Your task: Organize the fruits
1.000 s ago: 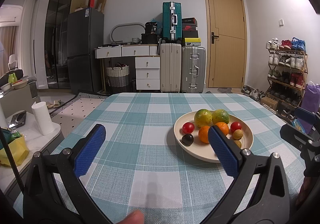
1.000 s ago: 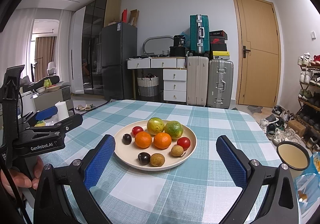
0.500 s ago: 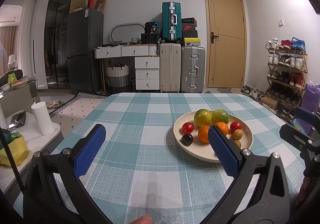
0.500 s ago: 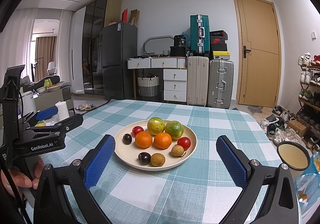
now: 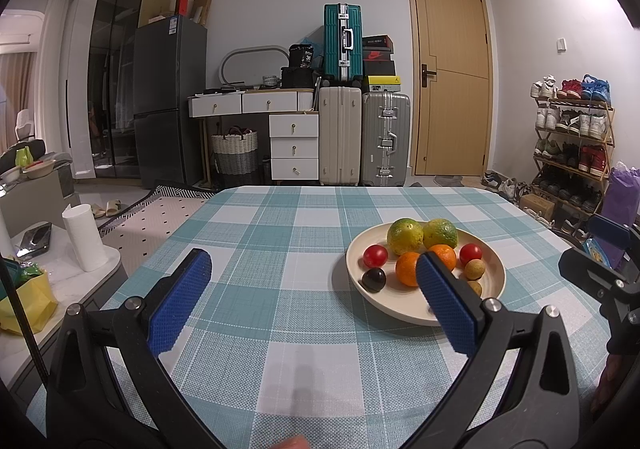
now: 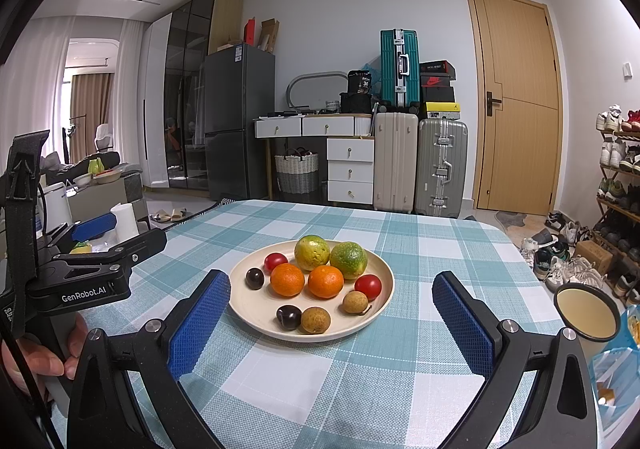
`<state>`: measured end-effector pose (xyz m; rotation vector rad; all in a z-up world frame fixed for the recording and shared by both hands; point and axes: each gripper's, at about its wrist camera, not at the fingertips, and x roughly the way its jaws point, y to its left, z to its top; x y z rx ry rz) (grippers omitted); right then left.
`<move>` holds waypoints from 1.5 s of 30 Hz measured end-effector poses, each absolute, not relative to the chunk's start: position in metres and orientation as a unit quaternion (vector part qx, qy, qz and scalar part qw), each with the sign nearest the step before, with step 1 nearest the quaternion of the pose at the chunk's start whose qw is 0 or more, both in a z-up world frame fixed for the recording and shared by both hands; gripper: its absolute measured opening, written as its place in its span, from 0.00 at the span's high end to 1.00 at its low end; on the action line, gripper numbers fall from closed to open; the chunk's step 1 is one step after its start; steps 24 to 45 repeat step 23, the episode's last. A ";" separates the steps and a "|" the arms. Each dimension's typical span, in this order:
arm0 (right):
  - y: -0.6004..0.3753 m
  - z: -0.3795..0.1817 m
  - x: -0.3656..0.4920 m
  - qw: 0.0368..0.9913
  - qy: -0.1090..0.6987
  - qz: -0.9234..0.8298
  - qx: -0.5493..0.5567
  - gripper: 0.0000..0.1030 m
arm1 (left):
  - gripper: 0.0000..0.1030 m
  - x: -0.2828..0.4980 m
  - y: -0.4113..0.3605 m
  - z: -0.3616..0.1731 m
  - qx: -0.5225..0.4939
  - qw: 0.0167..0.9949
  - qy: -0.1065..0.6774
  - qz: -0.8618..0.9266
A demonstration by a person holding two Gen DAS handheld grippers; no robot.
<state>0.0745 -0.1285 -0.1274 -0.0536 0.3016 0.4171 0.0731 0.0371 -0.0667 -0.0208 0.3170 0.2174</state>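
Teal-and-white checked cloth covers the worktop (image 6: 420,249), where a round cream plate (image 6: 256,307) of small round fruits, none with a clear long axis, sits just ahead of the right hand-held gripper (image 6: 331,323), whose jaws are spread wide and empty. The left hand-held gripper (image 5: 310,297), equally wide and empty, has that plate ahead to its right, its right pad (image 5: 446,307) hiding the plate's near fruits.

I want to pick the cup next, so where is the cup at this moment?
In the right wrist view the cup stands at the table's right edge, right of the plate of fruit, just beyond the right gripper.
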 end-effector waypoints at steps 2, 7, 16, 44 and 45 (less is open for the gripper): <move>-0.128 -0.127 0.075 0.967 0.149 0.206 -0.027 0.00 | 0.01 0.073 0.037 -0.067 -0.010 0.982 0.158 0.108; -0.128 -0.128 0.075 0.967 0.149 0.206 -0.027 0.00 | 0.01 0.073 0.037 -0.067 -0.010 0.982 0.157 0.107; -0.128 -0.127 0.075 0.967 0.149 0.206 -0.027 0.00 | 0.01 0.074 0.035 -0.067 -0.009 0.982 0.157 0.105; -0.129 -0.127 0.075 0.967 0.149 0.206 -0.026 0.00 | 0.01 0.074 0.035 -0.067 -0.009 0.982 0.158 0.105; -0.129 -0.127 0.075 0.967 0.149 0.206 -0.026 0.00 | 0.01 0.074 0.035 -0.067 -0.009 0.982 0.158 0.105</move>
